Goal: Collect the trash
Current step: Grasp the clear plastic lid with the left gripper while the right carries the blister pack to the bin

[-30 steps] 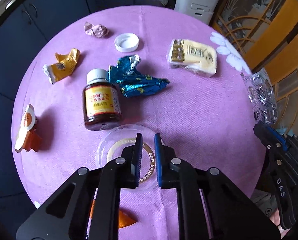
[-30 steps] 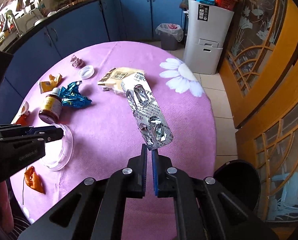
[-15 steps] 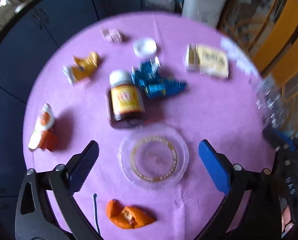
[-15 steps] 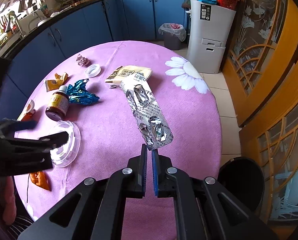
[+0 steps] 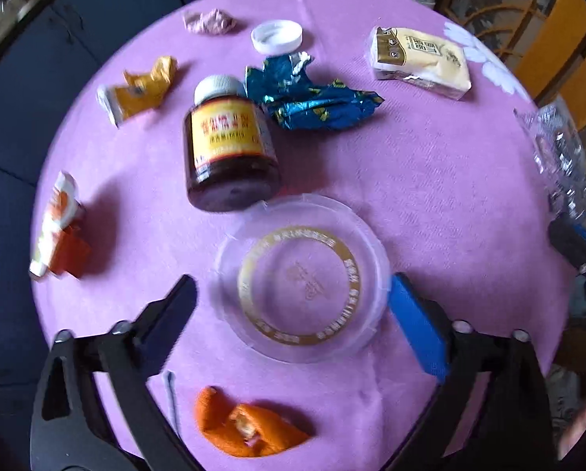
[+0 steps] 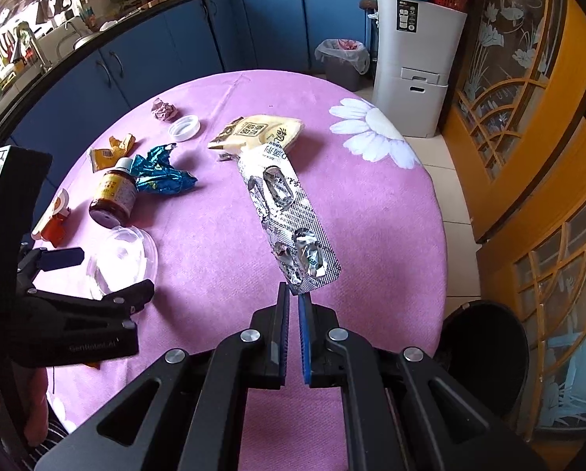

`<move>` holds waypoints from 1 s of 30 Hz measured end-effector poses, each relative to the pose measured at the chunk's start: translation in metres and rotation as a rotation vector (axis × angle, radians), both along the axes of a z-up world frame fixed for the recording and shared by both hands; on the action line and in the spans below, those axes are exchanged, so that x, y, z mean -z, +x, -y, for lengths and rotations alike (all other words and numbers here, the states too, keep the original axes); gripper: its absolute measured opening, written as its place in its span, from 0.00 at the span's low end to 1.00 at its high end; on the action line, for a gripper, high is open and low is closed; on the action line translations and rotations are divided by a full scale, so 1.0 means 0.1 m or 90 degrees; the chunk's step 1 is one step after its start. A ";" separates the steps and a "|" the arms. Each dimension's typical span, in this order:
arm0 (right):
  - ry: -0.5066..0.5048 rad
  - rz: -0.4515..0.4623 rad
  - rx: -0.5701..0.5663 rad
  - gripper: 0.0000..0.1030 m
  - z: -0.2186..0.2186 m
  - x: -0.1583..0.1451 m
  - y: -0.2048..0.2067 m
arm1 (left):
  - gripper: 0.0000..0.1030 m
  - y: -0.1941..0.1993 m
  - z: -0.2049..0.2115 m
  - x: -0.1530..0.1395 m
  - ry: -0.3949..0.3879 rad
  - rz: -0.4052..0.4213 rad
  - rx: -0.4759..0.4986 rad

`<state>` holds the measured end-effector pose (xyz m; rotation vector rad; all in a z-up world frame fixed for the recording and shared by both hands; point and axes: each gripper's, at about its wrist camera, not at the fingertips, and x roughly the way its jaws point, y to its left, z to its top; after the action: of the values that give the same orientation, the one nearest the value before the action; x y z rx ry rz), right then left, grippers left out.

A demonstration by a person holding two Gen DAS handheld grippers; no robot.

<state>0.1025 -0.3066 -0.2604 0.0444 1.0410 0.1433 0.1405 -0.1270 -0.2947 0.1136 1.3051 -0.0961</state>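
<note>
On the purple round table point(image 5: 430, 180), the left gripper point(image 5: 293, 298), its jaws just narrowing, straddles a clear round plastic lid point(image 5: 300, 278) without touching; rightward, the right gripper point(image 6: 293, 306) pinches a silver foil blister pack point(image 6: 289, 212) aloft.

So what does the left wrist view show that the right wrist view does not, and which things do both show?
Only the left wrist view shows the orange peel near the table edge, uncovered.

Only the right wrist view shows the lined trash bin, the black bin beside the table and the blue cabinets.

Both show the clear plastic lid between the fingers of the open left tool, the brown bottle, the blue wrapper, and the blister pack in the shut right tool.
</note>
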 end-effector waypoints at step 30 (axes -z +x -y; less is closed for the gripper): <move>0.002 0.035 0.114 0.05 0.71 -0.23 -0.49 | 0.85 -0.24 0.94 -0.57 0.013 0.104 0.120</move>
<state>0.0534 -0.3771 -0.2373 0.1349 0.9773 -0.0164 0.1169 -0.2212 -0.2381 0.2567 1.1297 -0.2294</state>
